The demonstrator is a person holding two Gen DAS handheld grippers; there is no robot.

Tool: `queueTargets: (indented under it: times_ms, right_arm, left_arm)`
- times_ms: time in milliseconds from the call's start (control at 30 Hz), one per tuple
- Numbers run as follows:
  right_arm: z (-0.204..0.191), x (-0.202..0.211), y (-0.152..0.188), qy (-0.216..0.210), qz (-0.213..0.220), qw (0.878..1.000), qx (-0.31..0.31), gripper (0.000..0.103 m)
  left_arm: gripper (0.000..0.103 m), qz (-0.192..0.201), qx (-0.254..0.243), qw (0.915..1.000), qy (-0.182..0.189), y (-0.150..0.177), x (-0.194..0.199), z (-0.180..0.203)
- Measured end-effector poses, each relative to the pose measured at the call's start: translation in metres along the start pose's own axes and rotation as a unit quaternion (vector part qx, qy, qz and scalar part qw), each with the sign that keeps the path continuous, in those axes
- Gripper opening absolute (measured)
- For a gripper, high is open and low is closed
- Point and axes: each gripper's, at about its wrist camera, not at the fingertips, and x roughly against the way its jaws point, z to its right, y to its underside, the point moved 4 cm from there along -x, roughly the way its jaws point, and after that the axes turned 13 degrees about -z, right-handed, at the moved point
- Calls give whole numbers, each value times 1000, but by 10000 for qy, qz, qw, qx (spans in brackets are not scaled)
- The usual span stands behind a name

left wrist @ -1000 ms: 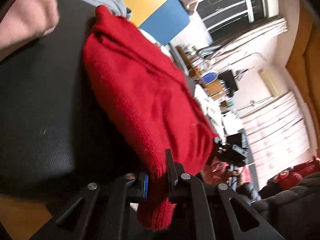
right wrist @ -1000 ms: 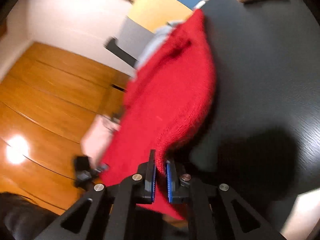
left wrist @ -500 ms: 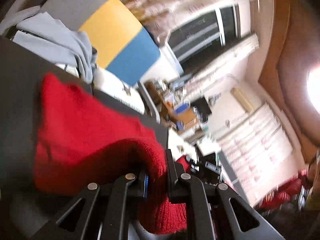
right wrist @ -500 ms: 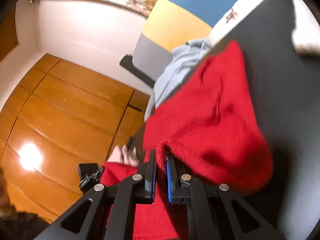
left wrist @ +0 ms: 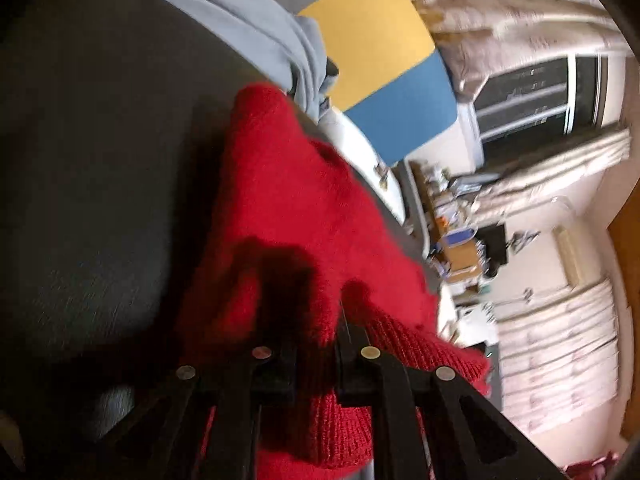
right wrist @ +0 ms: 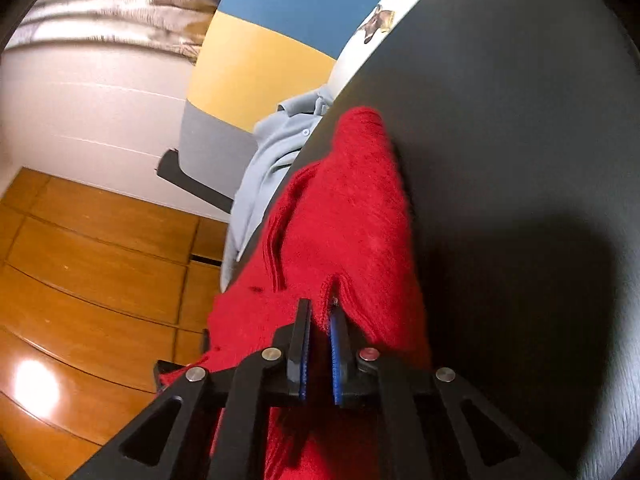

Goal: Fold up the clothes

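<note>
A red knitted sweater (left wrist: 304, 208) lies stretched along the edge of a dark table (left wrist: 92, 168). My left gripper (left wrist: 318, 332) is shut on its ribbed hem, which hangs down past the fingers. In the right wrist view the same sweater (right wrist: 352, 216) runs away from me over the dark table (right wrist: 520, 152). My right gripper (right wrist: 320, 320) is shut on a fold of its edge, between the blue pads.
A light blue shirt (left wrist: 256, 28) hangs over the table's far edge; it also shows in the right wrist view (right wrist: 276, 152). Behind it stands a grey, yellow and blue chair (left wrist: 384, 64). Wooden floor (right wrist: 88, 280) lies beside the table.
Both grippers, still shut on the sweater, have come down and forward, laying it along the table; the sweater now lies flatter and longer than before.
</note>
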Motion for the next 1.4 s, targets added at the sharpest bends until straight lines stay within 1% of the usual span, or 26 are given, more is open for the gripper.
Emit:
queueTargets:
  times_ms: [133,167,200,267,300,400,467,567,600,633,700,767,833,900,933,967,1033,1067,1100,1133,1200,1233,1300,1333,1367,1400]
  right_arm:
    - [-8,16,33,-156,-225,9996,74,13]
    - [-14,19,39,-263,-292,9992,123,24]
    - [-19,23,39,-348,-314,9987,175,44]
    - [-37,23,40,-504,-349,9972,421,69]
    - [-49,21,42,-549,-454,9957,596,70]
    - [-69,7,52,-366,-1029,9898,915,70]
    - [-74,-6,63,-28,-1465,9833,1078,70]
    - [-74,-17,68,328,-1627,9770,1340,68]
    - [-75,-21,66,361,-1617,9763,1389,64]
    - [-79,-25,61,347,-1571,9761,1459,60]
    - [-89,-29,52,167,-1449,9764,1591,47]
    - [-96,-31,38,-13,-1187,9795,1629,43]
    - [-97,-29,23,-268,-803,9852,1493,37]
    - [-90,-22,5,-613,-354,9906,1169,36]
    - [-86,-18,-3,-784,-129,9918,1005,36]
    - [-83,-15,-12,-955,96,9918,840,36]
    - [-73,-13,-30,-1310,425,9895,444,38]
    - [-67,-15,-37,-1243,516,9905,299,45]
    - [-62,-17,-44,-1105,612,9918,181,57]
    - [-60,-19,-48,-963,677,9929,147,58]
    - [-59,-26,-50,-736,696,9948,110,58]
    - [-63,-28,-50,-458,692,9963,228,58]
    - [-72,-11,-45,230,687,9940,816,58]
    - [-76,3,-42,613,670,9885,1209,58]
    - [-81,11,-35,1013,619,9797,1615,60]
    - [-87,17,-27,1416,558,9675,2021,65]
  left_arm:
    - [11,-15,31,10000,10,18,11,1]
    - [11,-28,3,10000,17,20,11,5]
    - [11,-52,-37,10000,21,19,10,10]
    - [12,-158,-72,9998,112,18,10,17]
    - [12,-195,-80,9996,175,17,9,22]
    - [13,-307,-266,9991,126,19,9,35]
    - [14,-443,-445,9980,7,20,8,43]
    - [12,-633,-740,9948,-307,22,4,53]
    - [12,-633,-778,9945,-301,21,5,55]
    - [13,-592,-769,9951,-190,18,7,56]
    - [12,-510,-751,9959,33,13,10,59]
    - [12,-356,-650,9967,323,5,15,60]
    - [12,-80,-349,9965,757,-7,21,54]
    - [12,65,108,9917,1282,-16,21,40]
    - [15,107,306,9882,1498,-21,20,34]
    - [24,135,480,9852,1642,-24,17,29]
    - [29,196,844,9782,1889,-29,12,17]
    - [29,233,960,9749,1993,-31,10,13]
    - [30,303,996,9740,2013,-32,10,10]
    - [30,352,969,9753,1955,-34,10,10]
    - [30,275,843,9813,1707,-36,6,12]
    - [30,208,800,9835,1607,-37,3,12]
    - [30,91,700,9874,1413,-37,-1,13]
    - [30,59,668,9885,1357,-36,-1,14]
    - [30,32,652,9889,1332,-36,-2,14]
    - [30,21,650,9891,1320,-36,-2,13]
